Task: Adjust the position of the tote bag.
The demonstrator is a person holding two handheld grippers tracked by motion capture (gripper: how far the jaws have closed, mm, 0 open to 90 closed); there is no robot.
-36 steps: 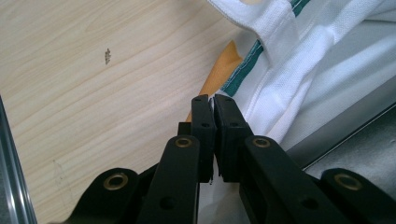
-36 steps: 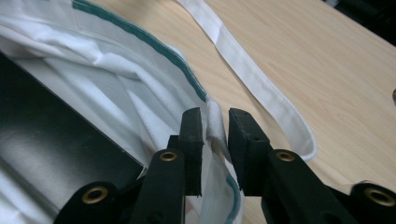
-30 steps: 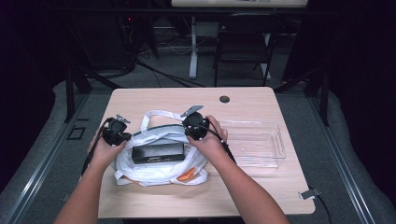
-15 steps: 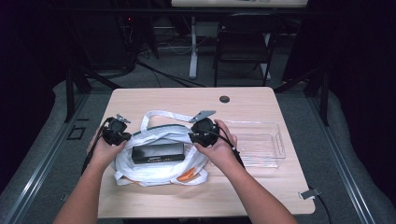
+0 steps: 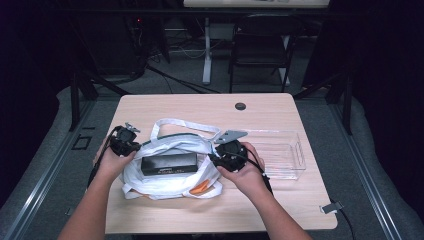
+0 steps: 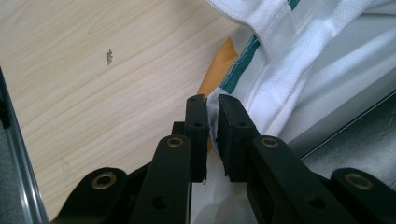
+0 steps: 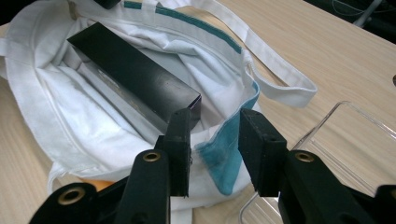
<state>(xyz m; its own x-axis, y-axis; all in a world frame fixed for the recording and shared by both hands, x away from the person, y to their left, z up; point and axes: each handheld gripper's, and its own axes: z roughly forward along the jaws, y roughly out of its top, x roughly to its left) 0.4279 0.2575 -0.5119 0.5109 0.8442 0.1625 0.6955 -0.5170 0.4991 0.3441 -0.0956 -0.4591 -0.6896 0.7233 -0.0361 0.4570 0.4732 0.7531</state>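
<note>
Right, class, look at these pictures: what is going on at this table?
A person works on a white cloth bag with a gripper in each hand. The left gripper pinches the bag's edge. The right gripper has just been opening, its jaws standing apart around the teal-lined rim without pressing it. A black box lies inside the open bag. A clear plastic tray stands on the table beside the bag.

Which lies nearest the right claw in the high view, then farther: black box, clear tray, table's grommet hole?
From the right claw:
1. Black box, in the white bag to its left.
2. Clear tray, to its right.
3. Grommet hole, at the far edge.
</note>
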